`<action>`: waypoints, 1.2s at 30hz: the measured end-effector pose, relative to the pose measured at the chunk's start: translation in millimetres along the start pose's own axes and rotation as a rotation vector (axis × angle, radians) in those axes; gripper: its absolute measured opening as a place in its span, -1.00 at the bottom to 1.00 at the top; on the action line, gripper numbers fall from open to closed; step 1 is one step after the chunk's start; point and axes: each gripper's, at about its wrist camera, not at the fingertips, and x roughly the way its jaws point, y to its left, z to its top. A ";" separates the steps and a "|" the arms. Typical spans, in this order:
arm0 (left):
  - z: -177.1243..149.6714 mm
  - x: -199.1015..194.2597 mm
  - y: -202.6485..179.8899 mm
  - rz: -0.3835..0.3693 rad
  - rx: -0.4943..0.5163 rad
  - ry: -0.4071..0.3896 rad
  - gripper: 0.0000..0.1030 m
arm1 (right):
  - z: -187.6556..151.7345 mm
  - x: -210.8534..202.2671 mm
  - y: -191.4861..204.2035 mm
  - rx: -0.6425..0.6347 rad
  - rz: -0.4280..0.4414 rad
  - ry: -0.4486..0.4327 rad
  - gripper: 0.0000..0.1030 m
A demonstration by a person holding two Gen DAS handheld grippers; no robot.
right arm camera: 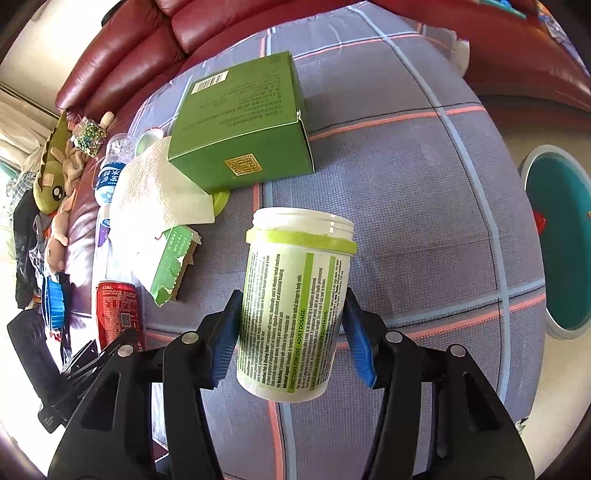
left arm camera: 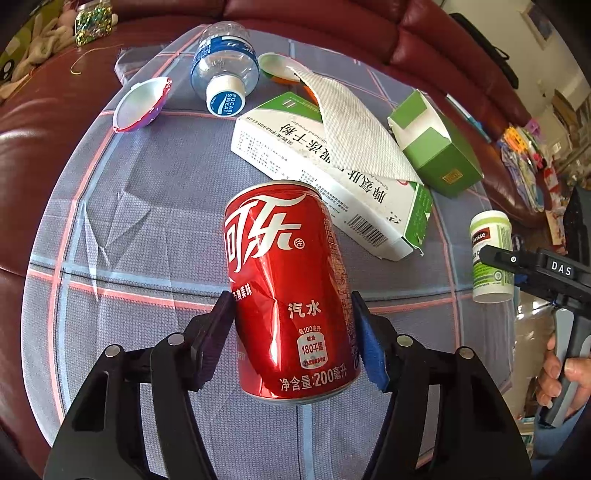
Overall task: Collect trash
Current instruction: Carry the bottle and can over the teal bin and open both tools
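Observation:
A dented red cola can (left arm camera: 288, 288) stands on the checked cloth (left arm camera: 147, 221), and my left gripper (left arm camera: 291, 299) is shut on its sides. In the right wrist view the can (right arm camera: 116, 310) shows at the lower left. My right gripper (right arm camera: 292, 295) is shut on a white supplement bottle (right arm camera: 295, 306) with a green label and no cap; its pads press both sides. The bottle (left arm camera: 491, 254) is also seen at the right edge of the left wrist view, with a hand (left arm camera: 561, 373) on the gripper handle below it.
Beyond the can lie a white-and-green carton (left arm camera: 332, 184) under a paper towel (left arm camera: 354, 129), an open green box (left arm camera: 436, 147), a clear water bottle (left arm camera: 225, 66) and a purple-rimmed cup (left arm camera: 142, 105). A red leather sofa (left arm camera: 332, 26) rings the cloth. A teal round tub (right arm camera: 557, 251) sits right.

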 end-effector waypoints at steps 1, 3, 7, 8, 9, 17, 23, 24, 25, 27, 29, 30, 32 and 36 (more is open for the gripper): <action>-0.1 -2.2 -1.2 -0.003 0.003 -0.005 0.22 | -1.2 -3.6 -1.4 0.001 0.006 -0.006 -0.02; 0.4 -9.0 -4.8 -0.005 0.013 -0.023 0.22 | -3.2 -10.8 -4.4 0.004 0.018 -0.021 -0.02; 3.8 -26.8 -16.9 -0.013 0.042 -0.060 0.22 | -5.1 -24.0 -11.8 0.018 0.045 -0.048 -0.02; 4.7 -31.6 -21.8 -0.021 0.053 -0.070 0.22 | -5.1 -27.2 -13.8 0.022 0.051 -0.056 -0.02; 5.6 -36.1 -26.9 -0.025 0.066 -0.080 0.22 | -5.3 -30.2 -15.5 0.026 0.057 -0.063 -0.02; 19.4 -45.9 -89.8 -0.086 0.182 -0.096 0.22 | -6.3 -64.4 -41.5 0.065 0.095 -0.143 -0.02; 34.1 -39.3 -164.1 -0.148 0.324 -0.091 0.22 | -7.2 -105.6 -91.5 0.145 0.084 -0.239 -0.02; 35.9 -37.5 -178.7 -0.156 0.351 -0.093 0.22 | -7.7 -112.7 -102.5 0.163 0.080 -0.256 -0.02; 37.2 -35.5 -192.2 -0.164 0.377 -0.093 0.22 | -8.4 -119.4 -113.7 0.181 0.074 -0.273 -0.02; 40.7 -30.0 -222.1 -0.187 0.424 -0.085 0.22 | -10.8 -132.8 -136.6 0.219 0.065 -0.308 -0.02; 42.0 -24.4 -250.9 -0.209 0.471 -0.076 0.22 | -13.5 -146.1 -160.1 0.261 0.053 -0.342 -0.02; 42.0 -21.2 -266.5 -0.220 0.497 -0.072 0.22 | -15.5 -152.7 -172.1 0.281 0.047 -0.357 -0.02; 39.5 -13.2 -292.9 -0.238 0.539 -0.057 0.22 | -20.1 -163.5 -195.4 0.320 0.033 -0.385 -0.02; 30.7 6.8 -337.3 -0.263 0.601 -0.015 0.22 | -28.9 -172.1 -239.4 0.387 -0.002 -0.402 -0.02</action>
